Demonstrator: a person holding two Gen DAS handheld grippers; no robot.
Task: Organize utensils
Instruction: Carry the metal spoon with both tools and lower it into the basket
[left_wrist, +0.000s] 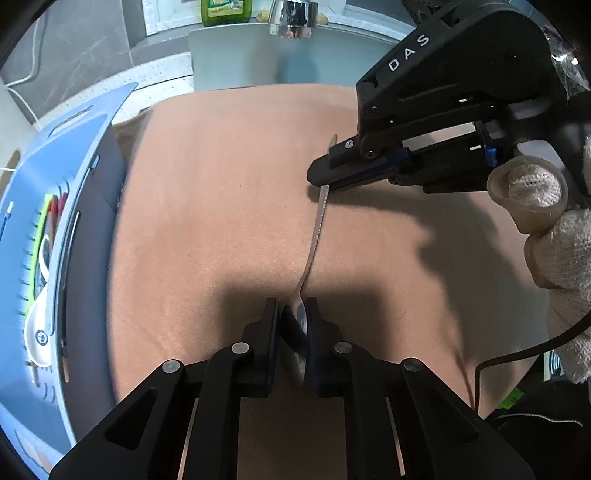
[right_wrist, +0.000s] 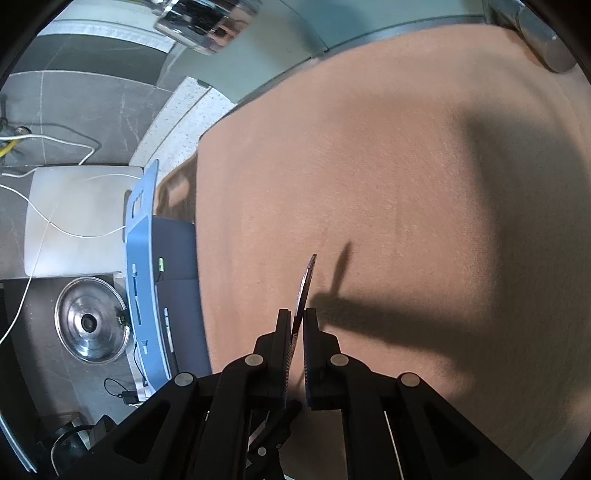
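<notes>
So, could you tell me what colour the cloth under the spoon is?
The cloth is a plain peach-tan, clearest in the left wrist view.

— Where's the open room?
— Across the tan cloth (right_wrist: 388, 177) on the desk; it lies bare on every side of the two tools.
— And what's in the way?
— The blue utensil rack (left_wrist: 77, 155) stands along the cloth's left edge, the tap (left_wrist: 293, 16) hangs over the far edge, and a steel lid (right_wrist: 92, 321) lies beyond the rack.

Right hand-held gripper (right_wrist: 298, 317) clamps spoon handle (right_wrist: 306, 284); tan cloth (right_wrist: 406, 166) beneath.
</notes>
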